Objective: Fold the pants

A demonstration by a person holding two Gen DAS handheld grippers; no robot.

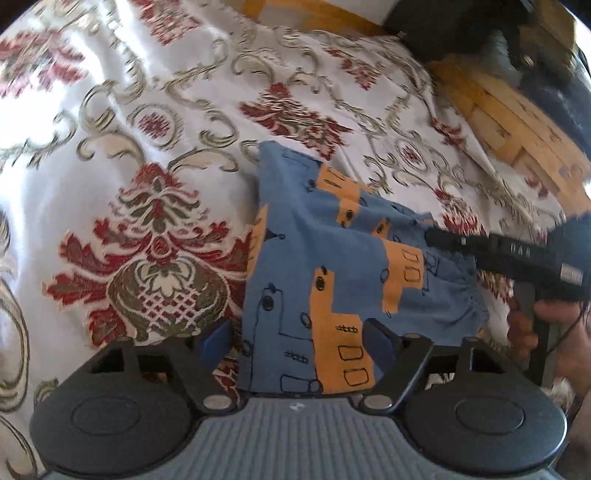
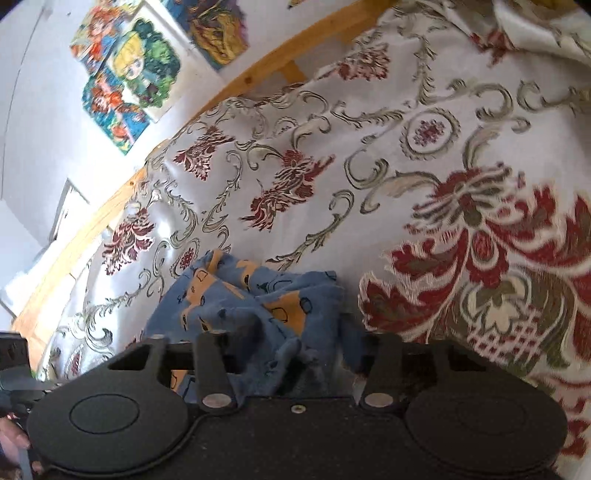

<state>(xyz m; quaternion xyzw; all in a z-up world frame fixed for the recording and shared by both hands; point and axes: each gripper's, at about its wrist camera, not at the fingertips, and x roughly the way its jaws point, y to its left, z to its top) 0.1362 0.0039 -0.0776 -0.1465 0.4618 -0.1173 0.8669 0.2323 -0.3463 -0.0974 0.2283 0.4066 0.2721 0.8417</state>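
Observation:
Blue pants (image 1: 332, 266) with orange building prints lie folded on a white bedspread (image 1: 129, 129) with red and olive ornaments. My left gripper (image 1: 298, 343) is open; its blue pads (image 1: 216, 343) stand on either side of the near end of the pants. From the right, my right gripper (image 1: 434, 236) reaches onto the gathered waistband, held by a hand (image 1: 535, 325). In the right wrist view the pants (image 2: 236, 302) bunch up in front of the right gripper (image 2: 303, 339), and the cloth sits pinched between its dark fingers (image 2: 255, 326).
A wooden bed rail (image 2: 110, 206) runs along the far side of the bedspread (image 2: 443, 166), under a wall with colourful pictures (image 2: 129, 74). Wooden flooring (image 1: 517, 125) and a dark object (image 1: 461, 29) lie beyond the bed's right edge.

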